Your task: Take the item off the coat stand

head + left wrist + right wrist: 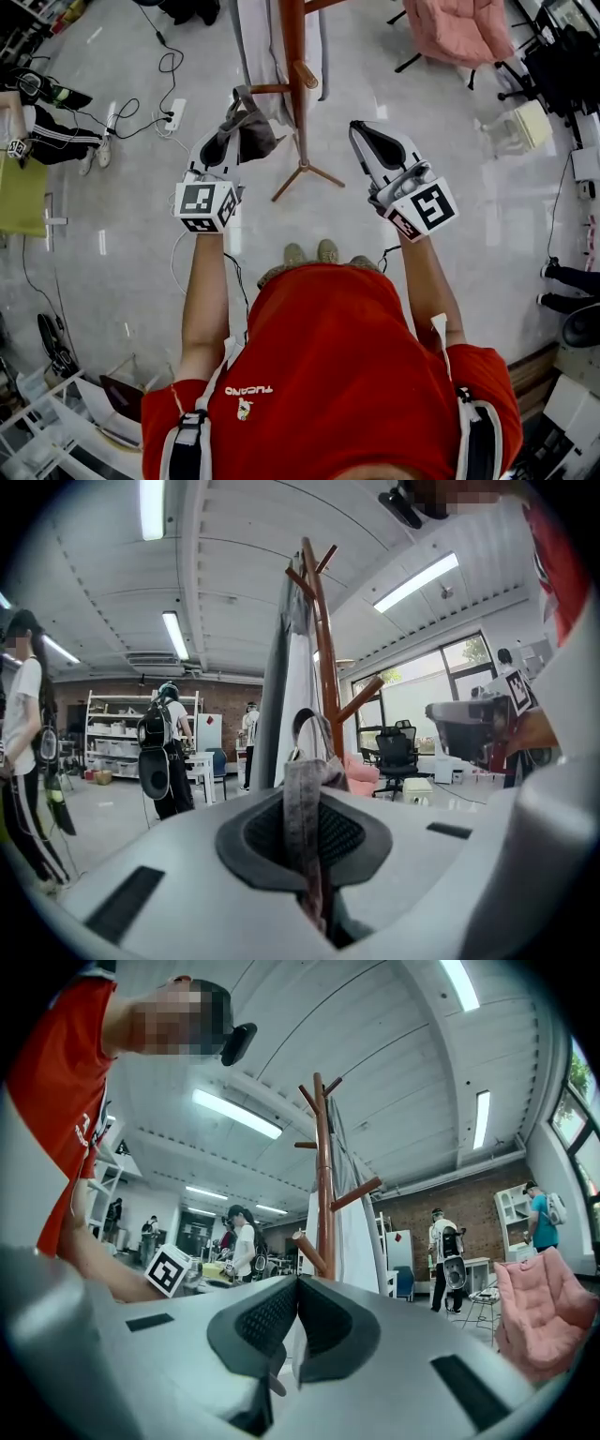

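I've got the grey item (303,799) clamped between the 2 closed fingers (253,841) of my left gripper (236,120) beside the coat stand (293,56), the right gripper (360,129) closed on nothing, so next I'd lift its loop (314,720) clear of the peg (272,89).

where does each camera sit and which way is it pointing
Head view: on the person's head, facing steeply down at the floor and coat stand; shows the red shirt, left gripper and right gripper.
Left gripper view: on the left gripper, looking up along its jaws, shut on the grey item; the shirt shows at right.
Right gripper view: on the right gripper, looking up along its shut, empty jaws; the shirt shows at left.
Shared: all three see the coat stand.
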`<state>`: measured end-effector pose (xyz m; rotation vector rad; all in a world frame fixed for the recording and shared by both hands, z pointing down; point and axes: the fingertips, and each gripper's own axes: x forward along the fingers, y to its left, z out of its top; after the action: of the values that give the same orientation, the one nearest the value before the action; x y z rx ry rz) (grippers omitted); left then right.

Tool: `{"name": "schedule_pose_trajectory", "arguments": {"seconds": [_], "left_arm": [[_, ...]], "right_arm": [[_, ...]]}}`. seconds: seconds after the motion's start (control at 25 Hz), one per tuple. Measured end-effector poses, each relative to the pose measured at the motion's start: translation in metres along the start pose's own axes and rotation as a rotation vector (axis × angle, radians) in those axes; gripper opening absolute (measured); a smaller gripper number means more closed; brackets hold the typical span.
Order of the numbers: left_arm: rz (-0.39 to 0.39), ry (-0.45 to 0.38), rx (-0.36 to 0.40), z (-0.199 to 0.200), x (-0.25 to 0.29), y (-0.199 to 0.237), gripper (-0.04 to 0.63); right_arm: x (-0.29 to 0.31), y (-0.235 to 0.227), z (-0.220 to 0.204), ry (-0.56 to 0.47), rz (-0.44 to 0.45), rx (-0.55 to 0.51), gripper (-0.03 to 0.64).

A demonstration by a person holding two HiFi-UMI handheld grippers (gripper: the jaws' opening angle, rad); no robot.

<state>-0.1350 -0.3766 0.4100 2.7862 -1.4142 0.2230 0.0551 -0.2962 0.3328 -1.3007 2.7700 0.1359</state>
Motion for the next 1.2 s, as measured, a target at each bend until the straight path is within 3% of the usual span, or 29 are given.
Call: {"name": "schedule_pose_trajectory", "arguments": {"seconds": [0.24, 0.6, 1.2], "left_arm": [[-0.020, -0.042, -0.005, 0.040, -0.035, -0.027, 0.021], [-0.073, -0.081, -0.096, 0.080, -0.074, -0.068, 0.021], [-0.092, -0.088, -0.071, 0.102, -0.089, -0.075, 0.021]], "right_arm": [[-0.007, 0.013, 0.008, -0.032, 0.027, 0.004, 0.024], [-0.021, 0.032, 0.023, -0.075, 0.060, 0.007, 0.024], [-0.027, 0.042, 0.037, -0.104, 0.057, -0.025, 0.023]]}}
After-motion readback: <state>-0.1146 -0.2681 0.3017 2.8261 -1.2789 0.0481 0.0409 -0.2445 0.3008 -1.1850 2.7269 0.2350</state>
